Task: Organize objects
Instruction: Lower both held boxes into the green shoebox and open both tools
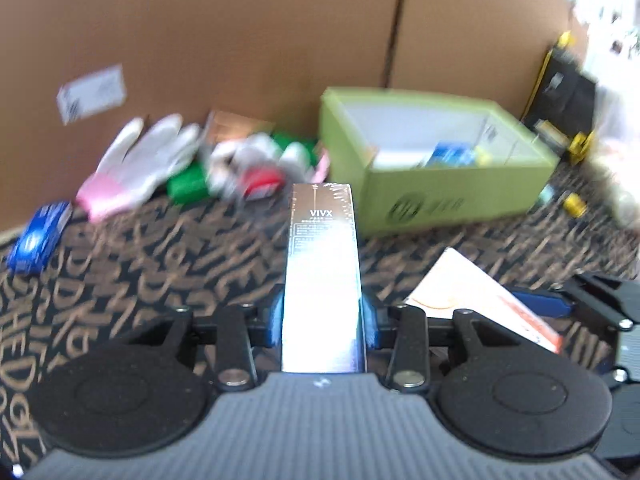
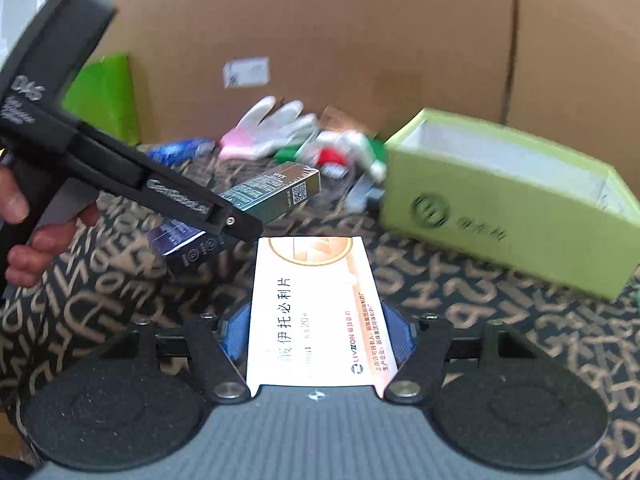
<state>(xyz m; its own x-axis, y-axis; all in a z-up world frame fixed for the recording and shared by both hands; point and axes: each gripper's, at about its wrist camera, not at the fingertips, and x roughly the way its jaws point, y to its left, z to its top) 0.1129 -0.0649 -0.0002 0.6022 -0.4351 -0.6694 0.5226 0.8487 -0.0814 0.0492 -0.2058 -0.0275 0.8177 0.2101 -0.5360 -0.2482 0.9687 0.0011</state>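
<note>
Here both grippers carry cargo toward the open green box [image 1: 460,196], the likely collecting bin, which already holds a blue packet and a few other small items. The left gripper [image 1: 323,320] is clenched on a tall dark VIVX carton [image 1: 322,264], pinched low on its long sides so that it juts forward along the fingers; it is held just short of the green box's near-left corner, above the patterned cloth [image 1: 160,256], a grip that should let it go in end-first. The right gripper [image 2: 318,332] grips a flat white-and-orange medicine box [image 2: 316,308] printed with Chinese text and LIVZON, clamped across its narrow width, also in front of the green box and lower than its rim. To the left of the green box, against the cardboard wall [image 1: 240,40], lies the unsorted heap: a white-and-pink glove [image 1: 140,160], green and red wrapped packets [image 1: 256,168], and further left a blue pack [image 1: 38,238]. These still seem to await sorting, so the job looks partway done.
</note>
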